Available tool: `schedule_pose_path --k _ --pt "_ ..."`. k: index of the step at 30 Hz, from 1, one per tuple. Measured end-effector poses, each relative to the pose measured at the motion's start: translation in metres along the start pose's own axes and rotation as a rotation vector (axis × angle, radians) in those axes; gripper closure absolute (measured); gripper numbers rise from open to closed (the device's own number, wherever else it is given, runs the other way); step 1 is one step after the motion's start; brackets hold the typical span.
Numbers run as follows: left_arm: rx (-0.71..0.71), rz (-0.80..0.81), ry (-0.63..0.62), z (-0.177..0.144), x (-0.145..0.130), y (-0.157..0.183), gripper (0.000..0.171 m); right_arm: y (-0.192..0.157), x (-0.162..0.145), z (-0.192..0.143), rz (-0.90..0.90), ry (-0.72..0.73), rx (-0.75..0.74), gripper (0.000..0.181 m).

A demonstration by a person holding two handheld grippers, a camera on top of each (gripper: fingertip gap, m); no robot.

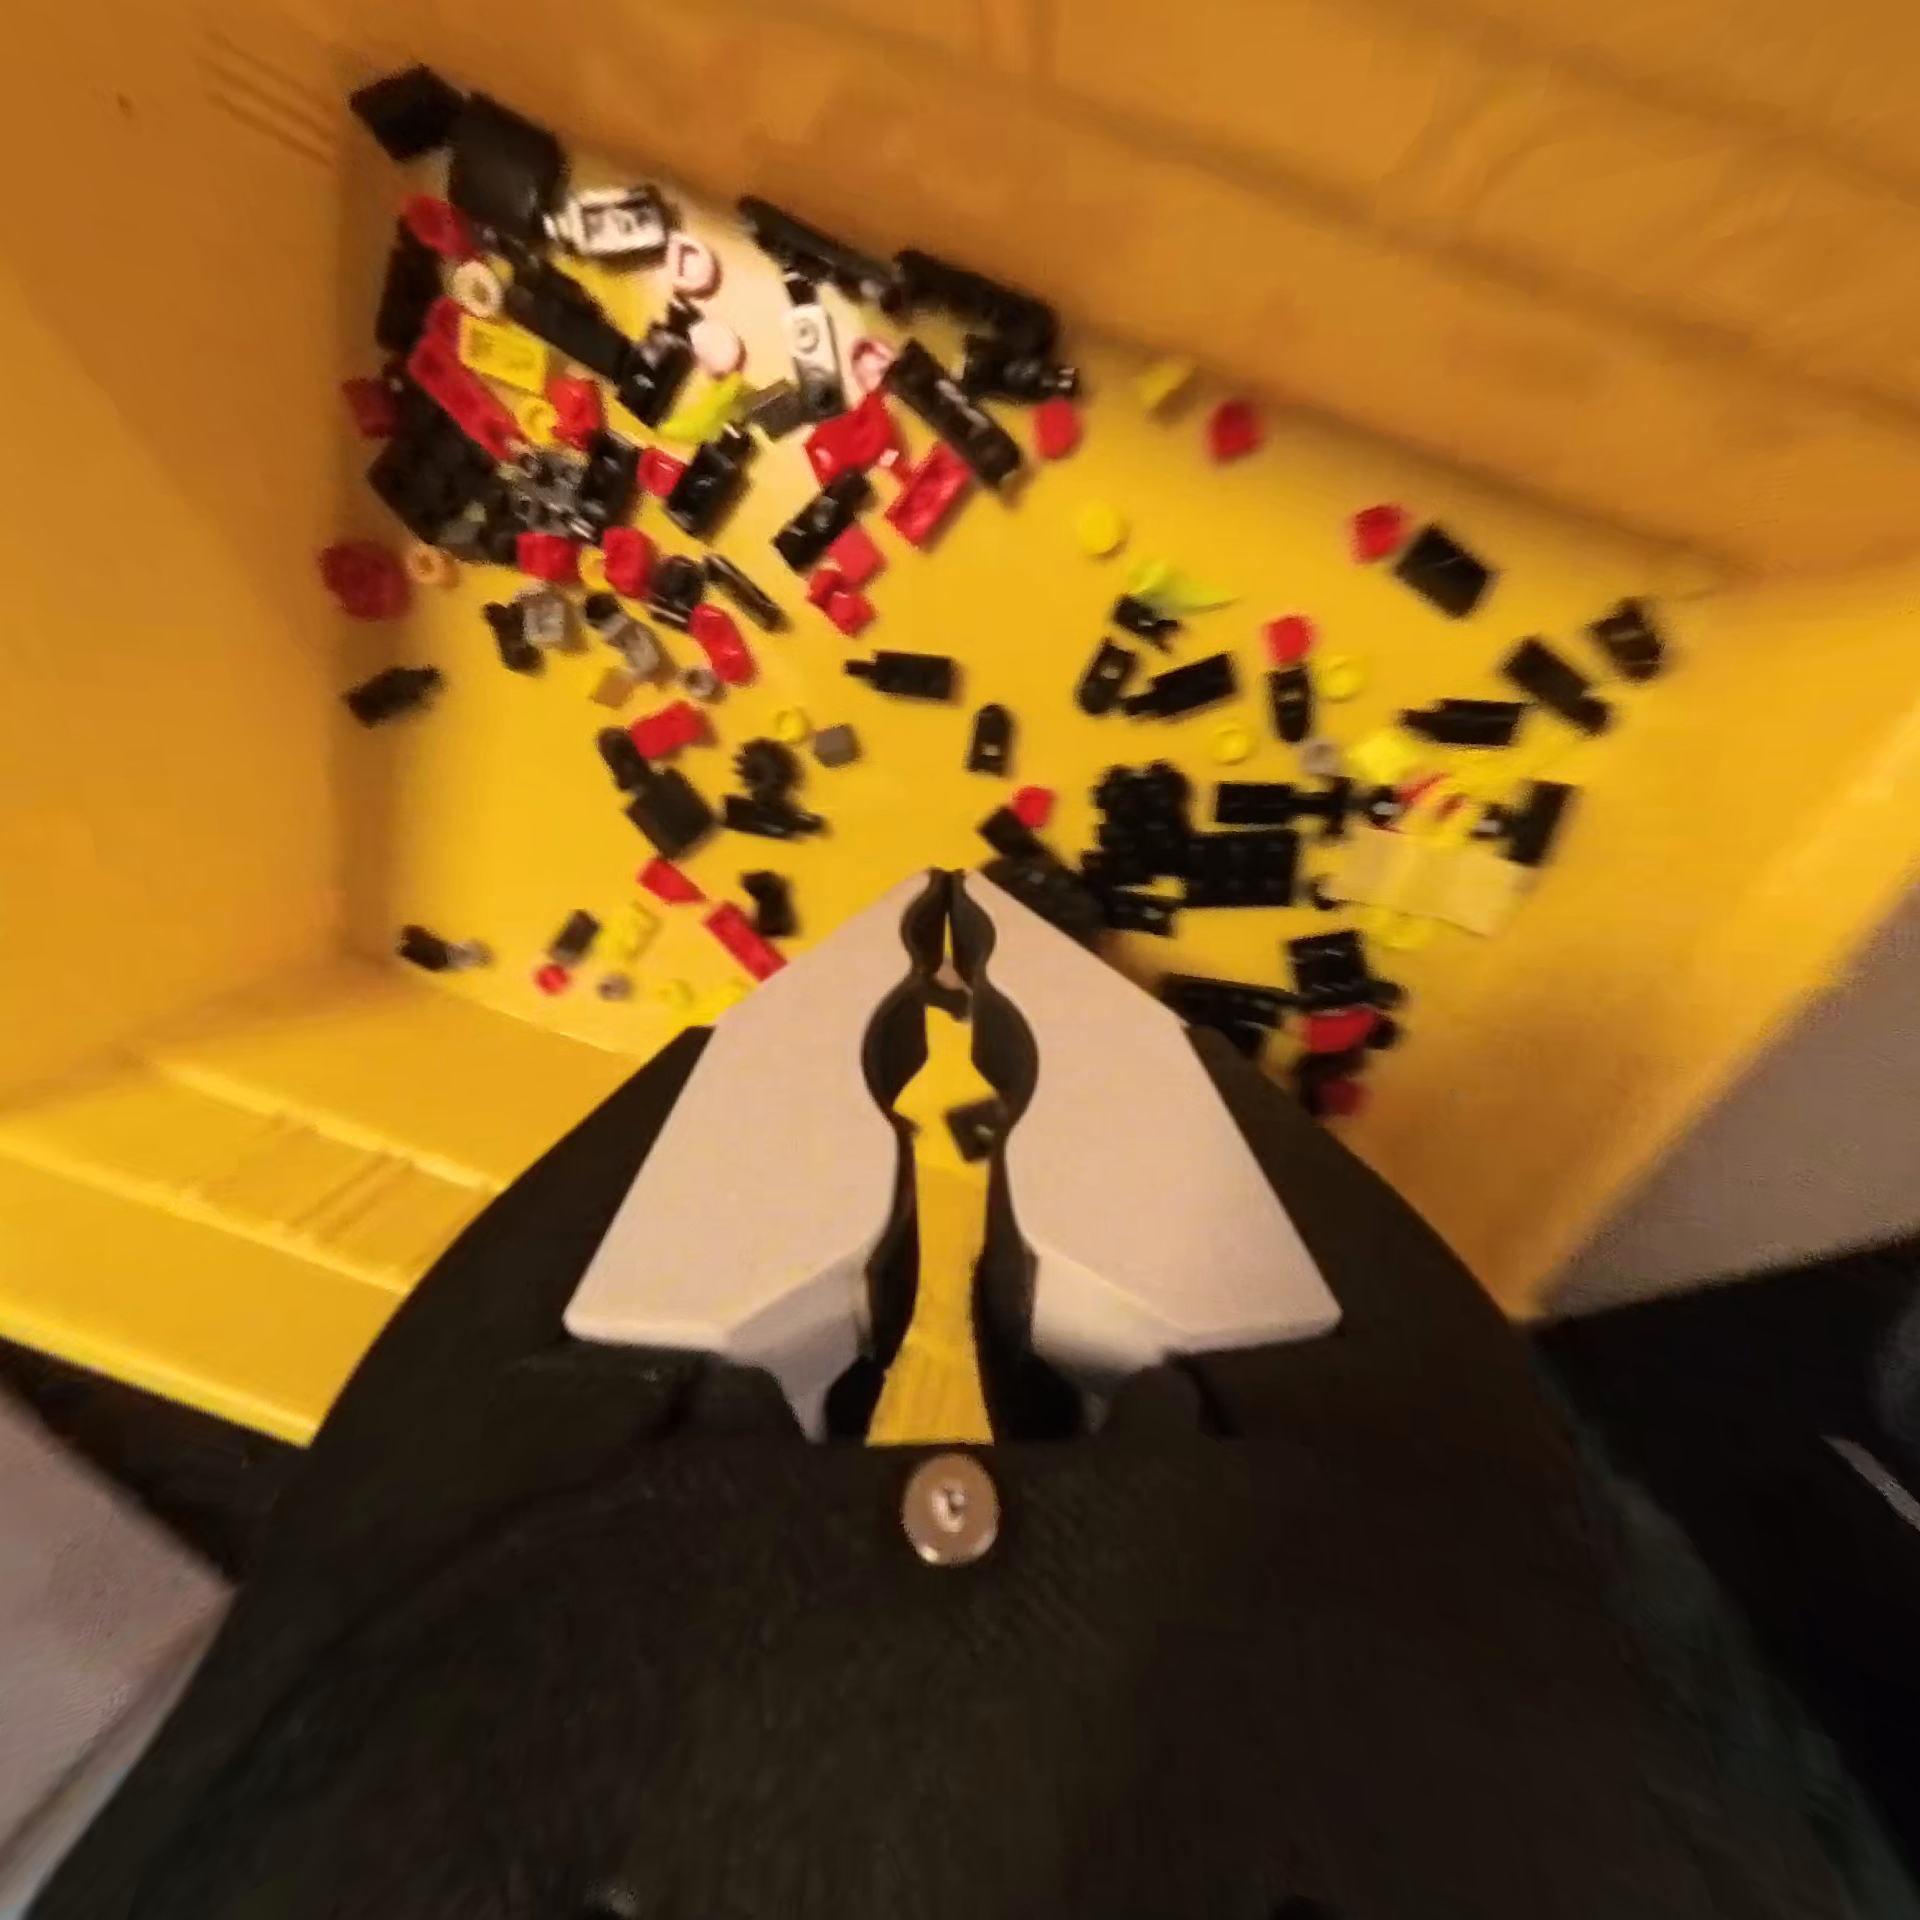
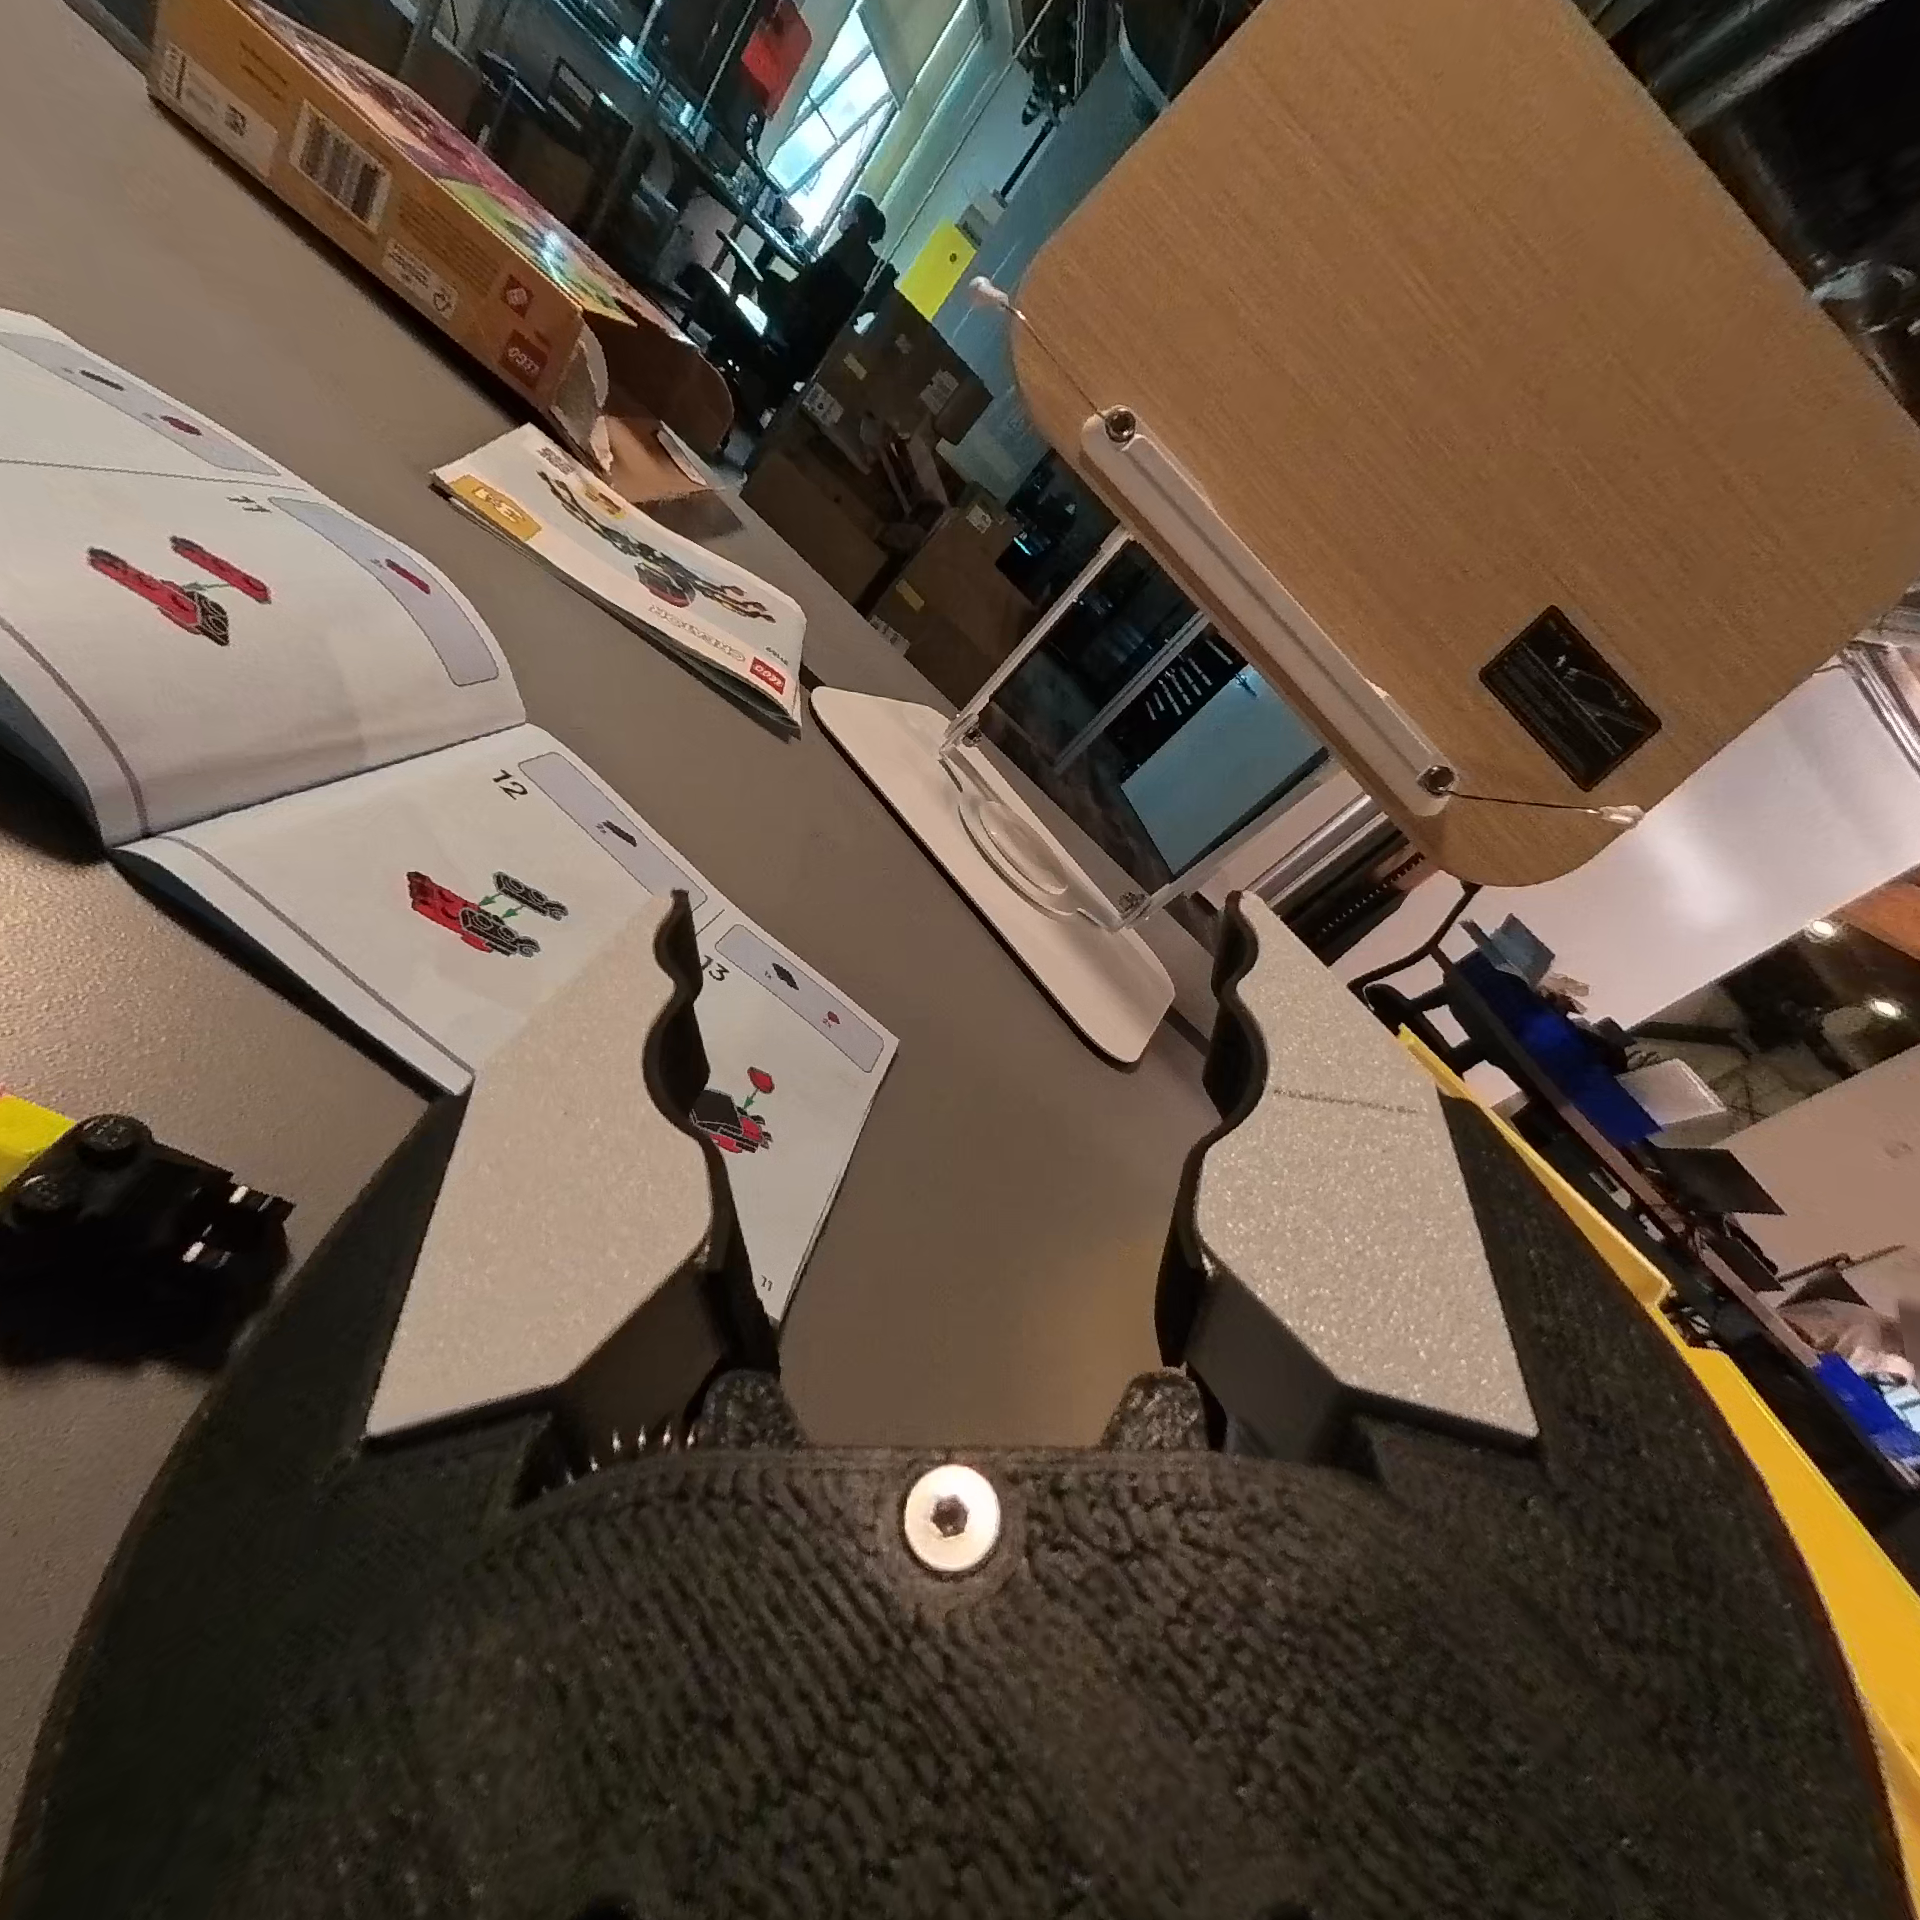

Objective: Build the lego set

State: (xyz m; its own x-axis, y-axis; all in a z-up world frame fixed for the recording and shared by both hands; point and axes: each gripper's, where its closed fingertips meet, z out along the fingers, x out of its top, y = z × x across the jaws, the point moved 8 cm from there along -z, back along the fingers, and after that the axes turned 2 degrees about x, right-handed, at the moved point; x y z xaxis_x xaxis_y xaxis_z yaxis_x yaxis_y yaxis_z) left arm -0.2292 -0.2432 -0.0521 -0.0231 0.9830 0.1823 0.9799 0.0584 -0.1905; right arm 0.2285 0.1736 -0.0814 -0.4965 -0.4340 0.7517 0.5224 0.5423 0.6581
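Left wrist view only: the left gripper (image 1: 948, 883) hangs over a yellow bin (image 1: 187, 582), its jaws brought together at the tips with nothing visibly caught between them. The bin floor carries loose lego pieces (image 1: 790, 520), mostly black and red with some yellow, lime, grey and white. They lie thickest toward the far left corner and thin out to the right. A cluster of joined black pieces (image 1: 1184, 842) sits just right of the jaw tips. One small black piece (image 1: 971, 1127) shows through the gap lower between the fingers, lying on the bin floor. The view is blurred, so finer shapes cannot be told.

Right wrist view only: the right gripper (image 2: 961, 914) sits low over a grey counter (image 2: 935, 1195), jaws spread wide and holding nothing. An open instruction booklet (image 2: 343, 790) lies on the counter ahead and left, one corner reaching between the fingers. A second, closed booklet (image 2: 644, 571) lies farther back, and beyond it an opened cardboard box (image 2: 416, 208). A small black lego assembly (image 2: 135, 1226) rests on the counter at the left edge. A white stand base (image 2: 997, 831) carries a clear bracket and a wood-toned panel (image 2: 1455, 395) at upper right. A yellow edge (image 2: 1766, 1455) runs along the right side.
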Motion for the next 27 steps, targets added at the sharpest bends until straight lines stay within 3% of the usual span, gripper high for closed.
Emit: schedule_pose_path --k 5,9,18,27 --pt "-0.224 -0.196 -0.164 -0.009 -0.021 0.017 0.171 0.000 0.000 0.000 -0.004 -0.002 0.002 0.083" --pt "-0.194 -0.241 -0.180 0.000 -0.025 0.015 0.170 0.000 0.000 0.000 -0.004 -0.001 0.003 0.084" --pt "-0.241 -0.350 -0.171 0.012 -0.026 0.012 0.146 -0.001 0.000 0.000 -0.008 -0.003 0.008 0.084" --pt "-0.179 -0.347 -0.161 0.019 -0.022 0.006 0.149 -0.002 0.000 0.000 -0.013 -0.006 0.012 0.084"
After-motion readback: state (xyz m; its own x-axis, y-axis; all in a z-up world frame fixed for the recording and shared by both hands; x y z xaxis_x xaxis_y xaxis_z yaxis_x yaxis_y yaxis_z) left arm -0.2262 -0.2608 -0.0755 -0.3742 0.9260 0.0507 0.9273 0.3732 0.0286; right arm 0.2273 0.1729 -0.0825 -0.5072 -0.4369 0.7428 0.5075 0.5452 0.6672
